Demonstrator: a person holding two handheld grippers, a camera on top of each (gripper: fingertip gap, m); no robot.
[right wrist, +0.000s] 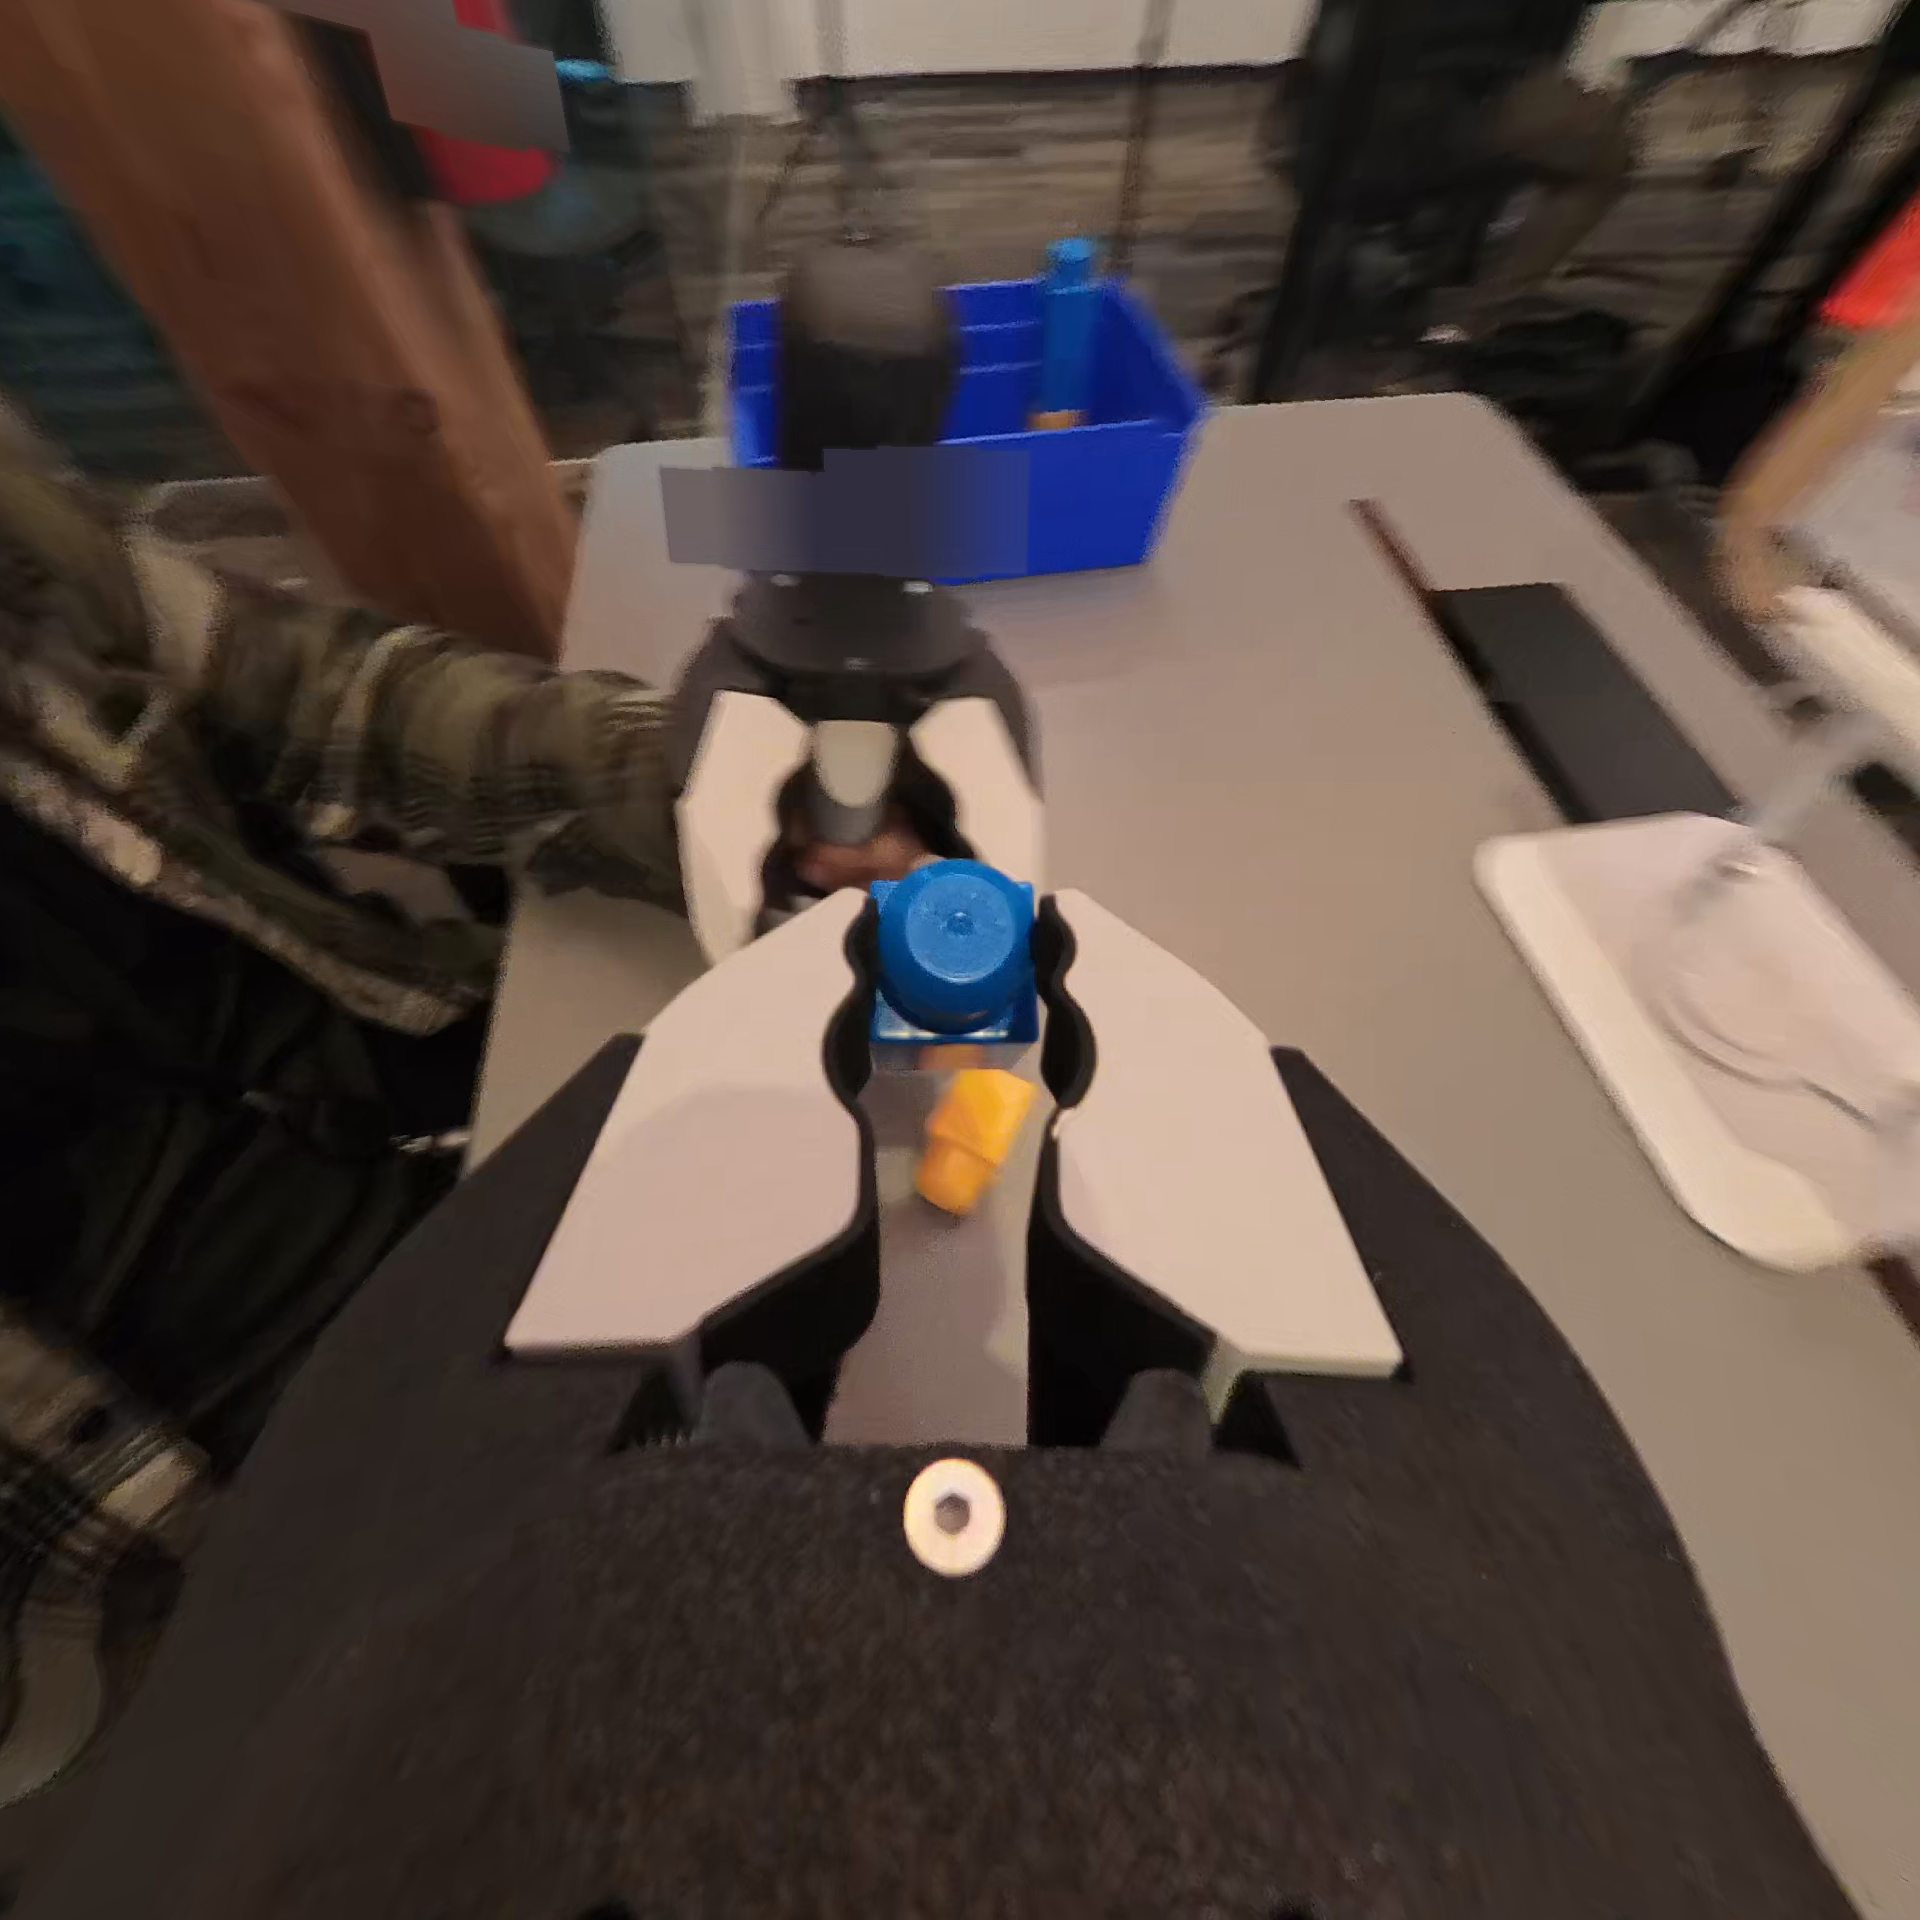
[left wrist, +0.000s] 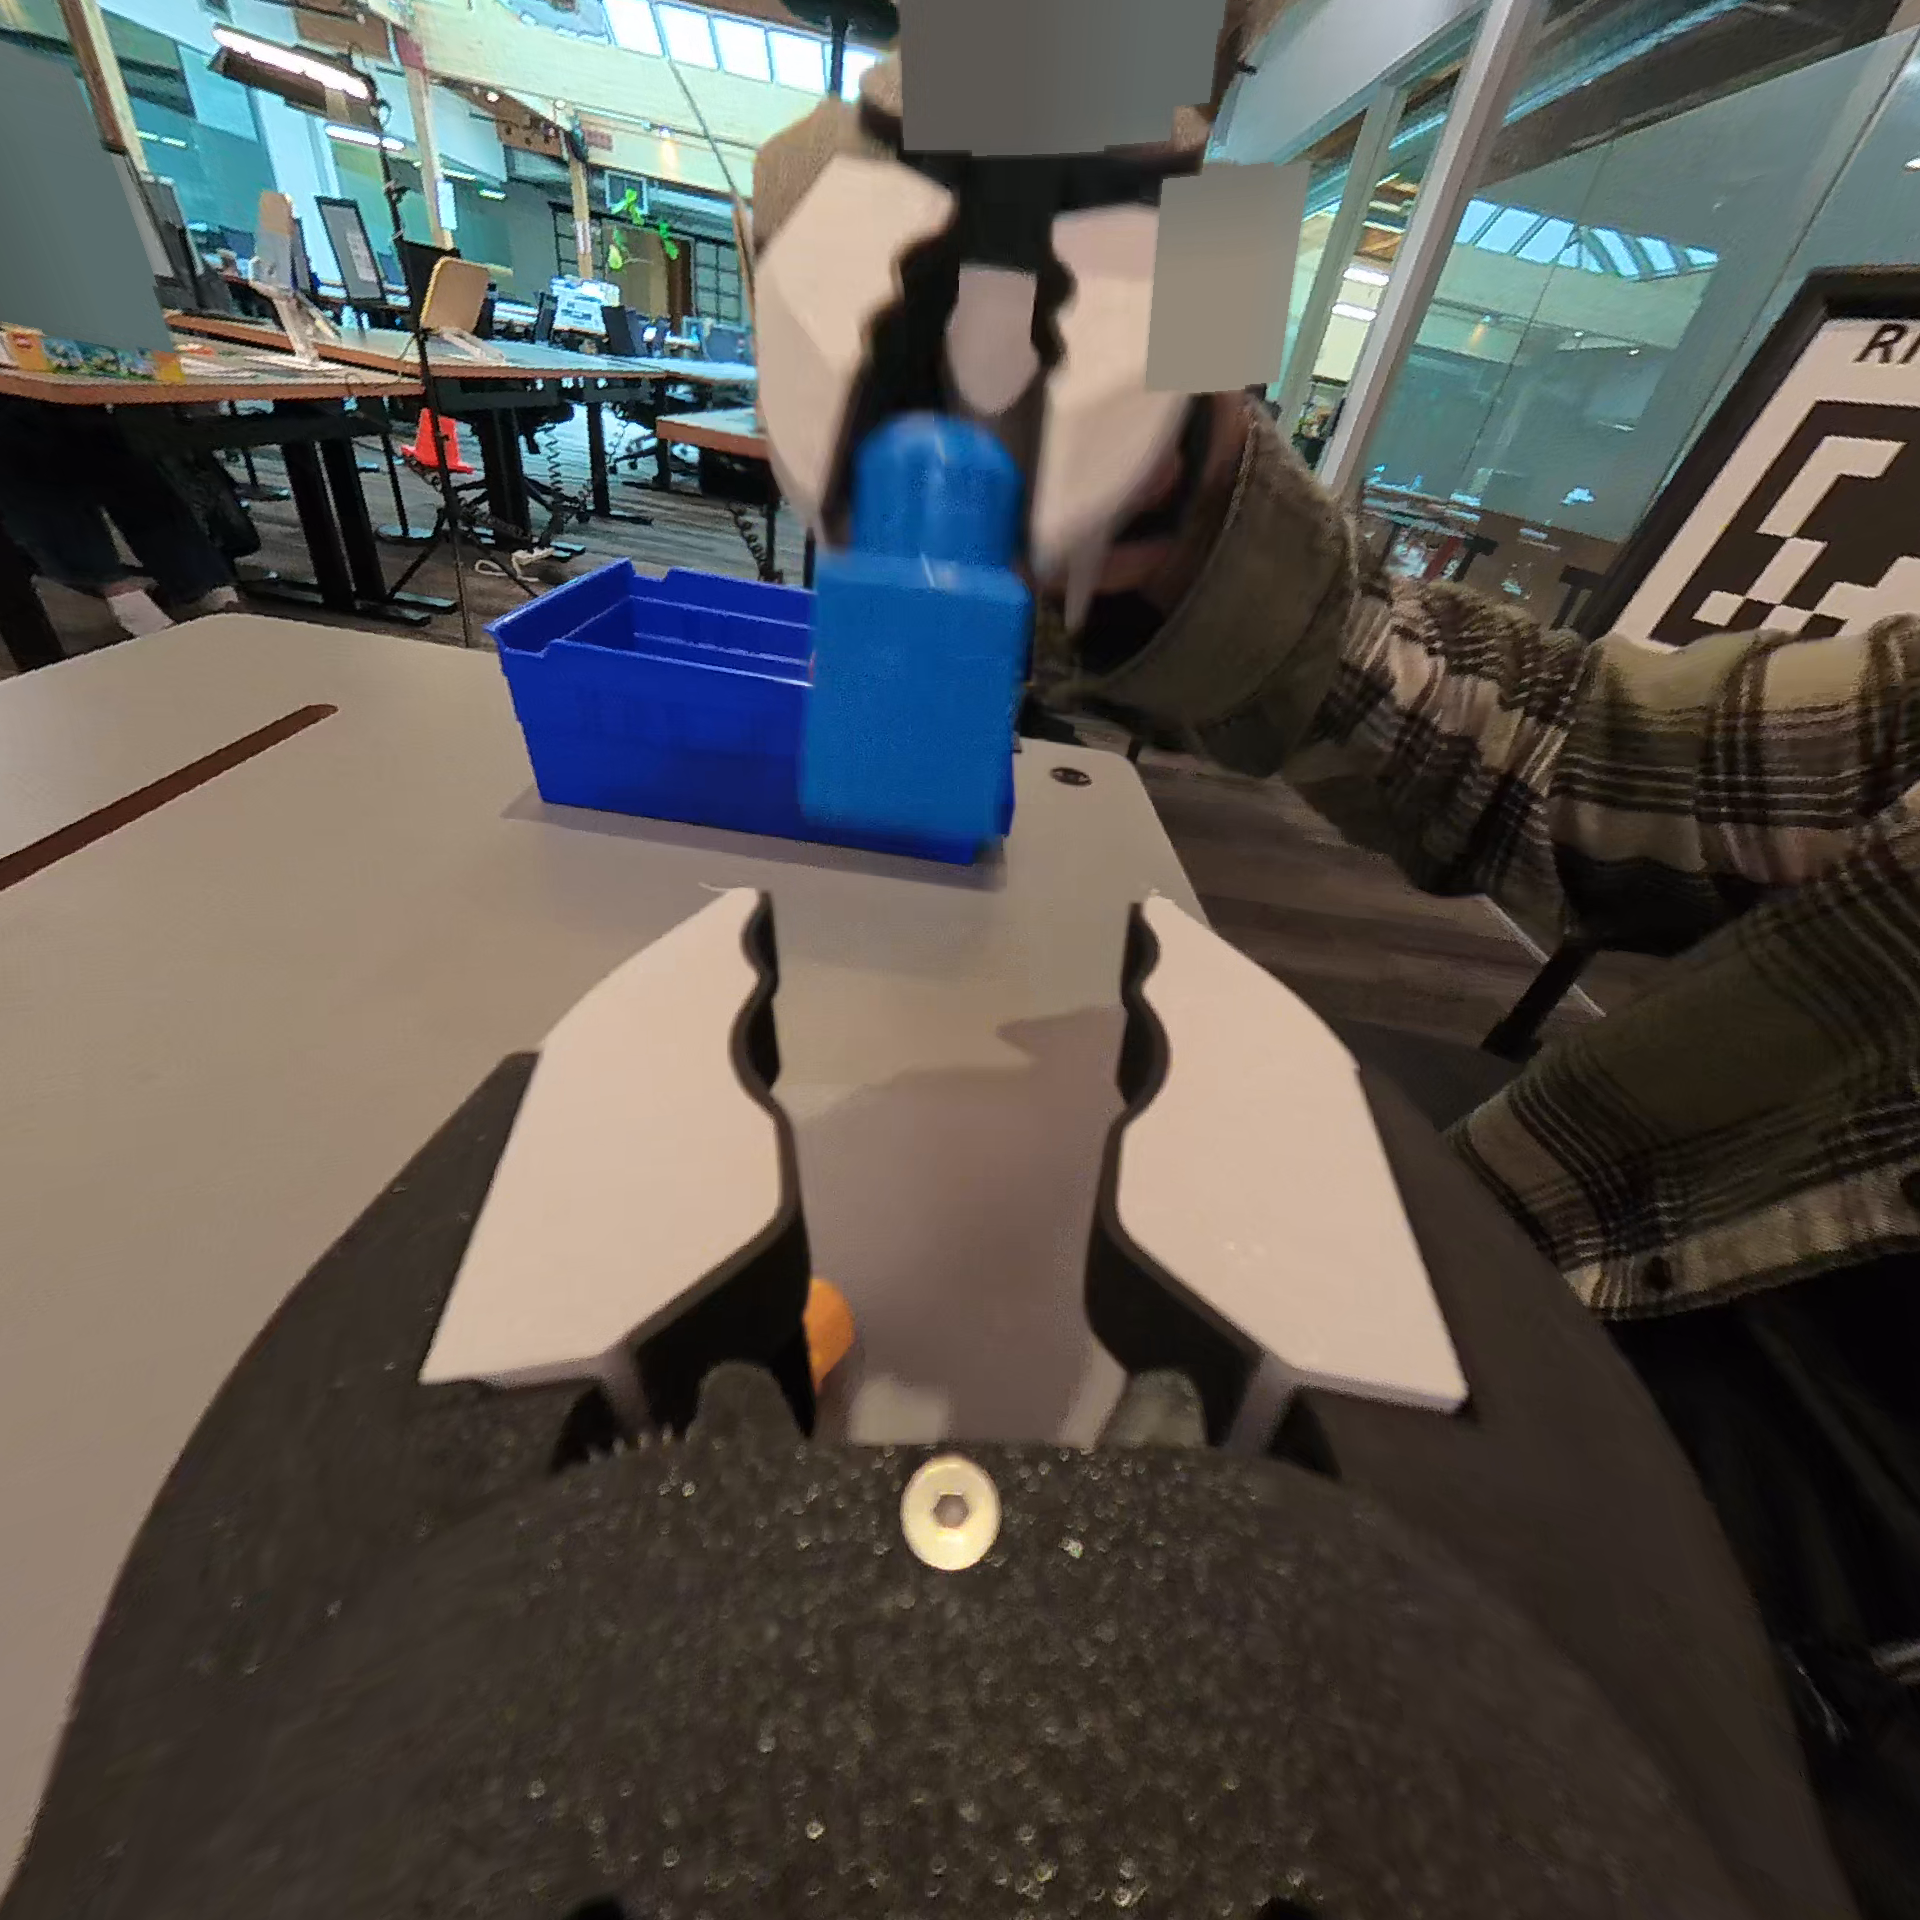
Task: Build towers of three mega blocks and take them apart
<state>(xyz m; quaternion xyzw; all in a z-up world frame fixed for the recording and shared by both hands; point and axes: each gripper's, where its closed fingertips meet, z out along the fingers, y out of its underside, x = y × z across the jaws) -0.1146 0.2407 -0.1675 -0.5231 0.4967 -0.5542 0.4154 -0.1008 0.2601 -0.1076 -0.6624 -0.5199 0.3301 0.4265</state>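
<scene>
Blue, centre: clamping a glossy blue moulded-plastic mega block with one rounded stud (right wrist: 951, 940) between the tips of the right gripper (right wrist: 951, 966), narrowed to the block's width and closing on its upper part beside the stud. Exact contact blurring out. Hanging it stud-up and clear of the matte grey table (left wrist: 260, 987). Gripping high, probably for leaving the open underside free to press onto another block's stud.

Orange, below: lying tipped on its side on the table, directly under the held block in the right wrist view, as a smaller orange plastic block with a tapered stud (right wrist: 971, 1138). Likely needing righting before any stacking.

Pale grey, front: holding the left gripper (left wrist: 951, 925) spread wide and empty. Showing smooth pale outer faces and wavy black inner edges. Pointing at the blue block from near by, seemingly waiting to brace or receive.

Deep blue, rear: standing near the table's far edge as a rigid open-topped blue plastic bin with stepped inner walls (left wrist: 644, 717), apparently serving as block storage. Containing a tall blue piece on an orange base (right wrist: 1070, 312), too blurred for counting blocks.

White, right: resting well apart as a flat white tray with rounded corners (right wrist: 1579, 997), playing no evident part.
</scene>
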